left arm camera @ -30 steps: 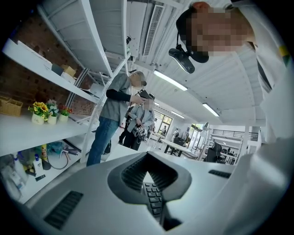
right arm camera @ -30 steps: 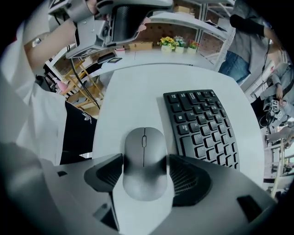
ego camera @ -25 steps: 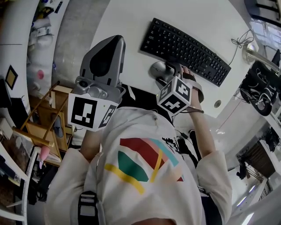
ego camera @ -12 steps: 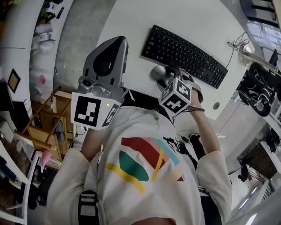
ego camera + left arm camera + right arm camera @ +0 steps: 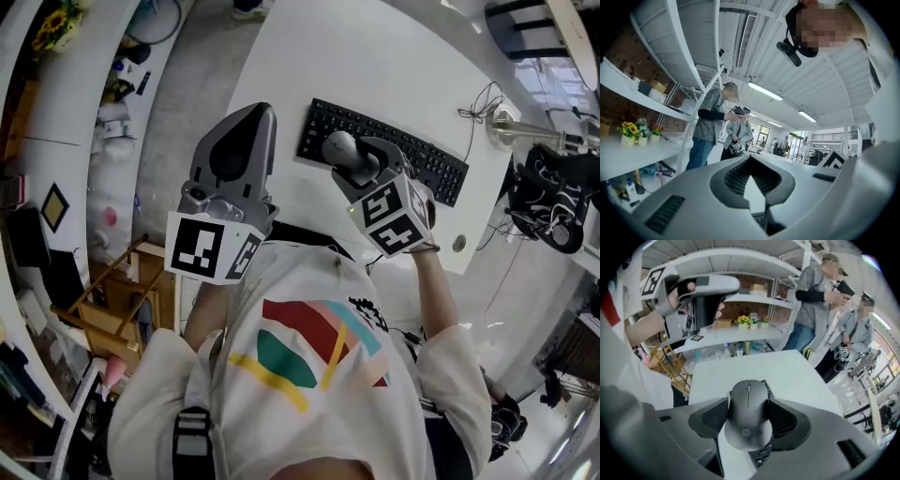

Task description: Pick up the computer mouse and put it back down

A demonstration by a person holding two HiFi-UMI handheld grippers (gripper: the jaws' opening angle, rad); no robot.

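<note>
Held the computer mouse point(image 5: 747, 413) lifted above the keyboard point(image 5: 412, 150), clamped by the right gripper point(image 5: 354, 161) with jaws just closed in, left gripper point(image 5: 253, 112) pinched together empty; likely called next for lowering gently beside the keyboard

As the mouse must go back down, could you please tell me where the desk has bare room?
The desk is bare beyond the keyboard and along the strip between the keyboard and the near edge. The right tool holds the mouse above the keyboard. It is crowded at the right corner, by the cable.
</note>
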